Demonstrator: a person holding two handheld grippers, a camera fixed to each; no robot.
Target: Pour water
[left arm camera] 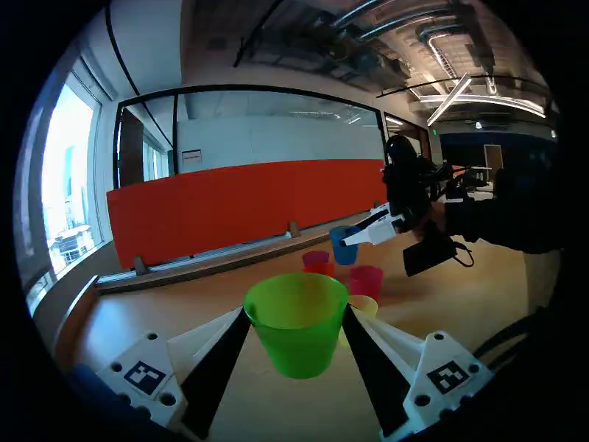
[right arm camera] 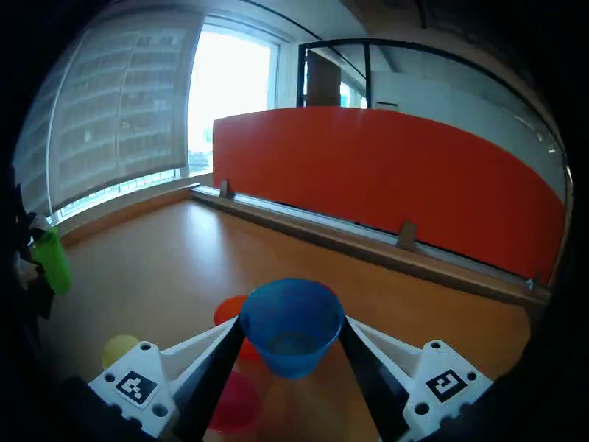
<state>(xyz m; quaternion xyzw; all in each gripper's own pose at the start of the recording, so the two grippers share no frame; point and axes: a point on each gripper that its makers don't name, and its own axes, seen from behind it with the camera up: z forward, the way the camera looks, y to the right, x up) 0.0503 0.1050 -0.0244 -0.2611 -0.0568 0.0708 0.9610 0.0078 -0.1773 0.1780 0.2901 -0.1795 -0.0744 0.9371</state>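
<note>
- The left gripper [left arm camera: 297, 315] has both fingers pressed on a green cup [left arm camera: 298, 346], one finger on each side; the cup is upright, above the wooden table [left arm camera: 184, 295].
- The right gripper [right arm camera: 291, 322] clamps a blue cup [right arm camera: 292, 346] the same way, rim up, over the table.
- In the left gripper view, the blue cup hangs farther back and to the right, above a cluster of cups.
- On the table sit a purple cup [left arm camera: 316, 258] with an orange cup [left arm camera: 321, 269] just beside it, a pink cup [left arm camera: 366, 280] and a yellow cup [left arm camera: 363, 303].
- I cannot tell whether either held cup has water in it.
- An orange partition [left arm camera: 243, 199] runs along the table's far edge.
</note>
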